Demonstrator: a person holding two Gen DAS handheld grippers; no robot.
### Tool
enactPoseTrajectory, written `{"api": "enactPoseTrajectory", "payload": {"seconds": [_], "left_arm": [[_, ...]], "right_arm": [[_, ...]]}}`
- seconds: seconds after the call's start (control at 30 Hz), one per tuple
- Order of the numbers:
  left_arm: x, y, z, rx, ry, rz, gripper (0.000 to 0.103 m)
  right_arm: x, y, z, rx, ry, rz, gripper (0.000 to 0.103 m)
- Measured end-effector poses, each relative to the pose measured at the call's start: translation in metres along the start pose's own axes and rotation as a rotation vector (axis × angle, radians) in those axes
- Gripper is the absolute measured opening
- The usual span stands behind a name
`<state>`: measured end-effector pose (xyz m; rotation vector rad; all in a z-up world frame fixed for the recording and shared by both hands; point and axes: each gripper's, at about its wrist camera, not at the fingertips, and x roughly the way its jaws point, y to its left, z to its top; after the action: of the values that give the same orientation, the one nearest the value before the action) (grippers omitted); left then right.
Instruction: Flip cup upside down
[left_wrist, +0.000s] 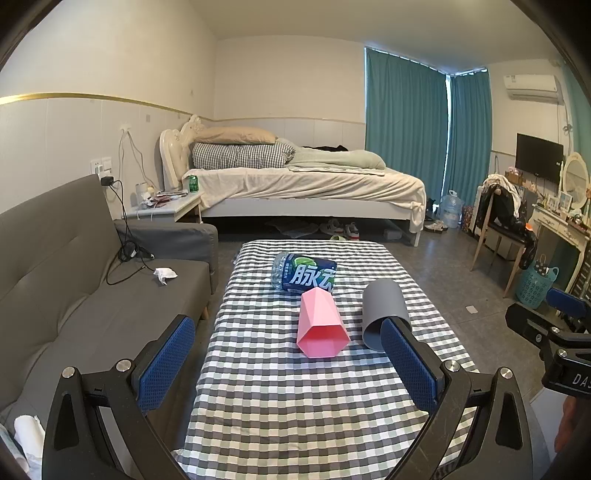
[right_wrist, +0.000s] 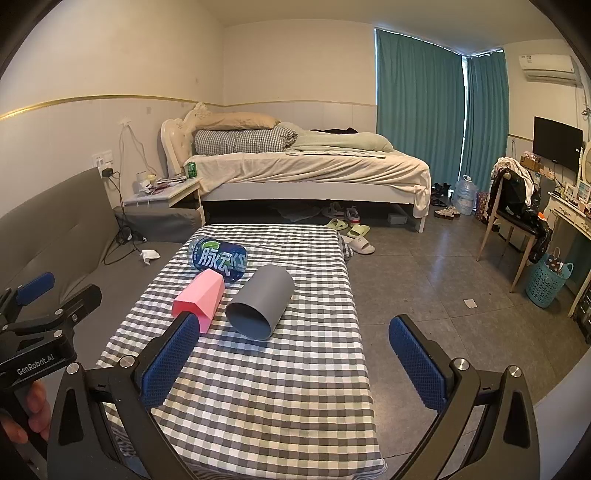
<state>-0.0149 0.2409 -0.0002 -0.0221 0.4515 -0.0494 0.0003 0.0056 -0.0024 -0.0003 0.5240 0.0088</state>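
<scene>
A pink faceted cup (left_wrist: 320, 326) (right_wrist: 201, 299) lies on its side on the checked table (left_wrist: 295, 406) (right_wrist: 277, 387), mouth towards me. To its right a grey round cup (left_wrist: 384, 315) (right_wrist: 262, 301) also lies on its side, mouth towards me. My left gripper (left_wrist: 288, 363) is open above the near half of the table, short of both cups, with nothing between its blue pads. My right gripper (right_wrist: 293, 360) is open too, near the table's right edge, and empty. Each gripper shows at the side of the other's view, the right gripper (left_wrist: 554, 332) and the left gripper (right_wrist: 40, 321).
A blue-labelled plastic bottle (left_wrist: 304, 273) (right_wrist: 218, 260) lies on its side behind the cups. A grey sofa (left_wrist: 92, 288) stands left of the table, a bed (left_wrist: 306, 188) behind it. At the right are tiled floor, a chair (right_wrist: 517, 221) and a teal basket (right_wrist: 548, 277).
</scene>
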Motion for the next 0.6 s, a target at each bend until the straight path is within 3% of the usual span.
{"api": "enactPoseTrajectory", "payload": {"seconds": [0.6], "left_arm": [[0.0008, 0.0, -0.0007, 0.0, 0.002, 0.0, 0.103]], "right_arm": [[-0.0002, 0.0015, 0.0001, 0.0, 0.001, 0.004, 0.103]]}}
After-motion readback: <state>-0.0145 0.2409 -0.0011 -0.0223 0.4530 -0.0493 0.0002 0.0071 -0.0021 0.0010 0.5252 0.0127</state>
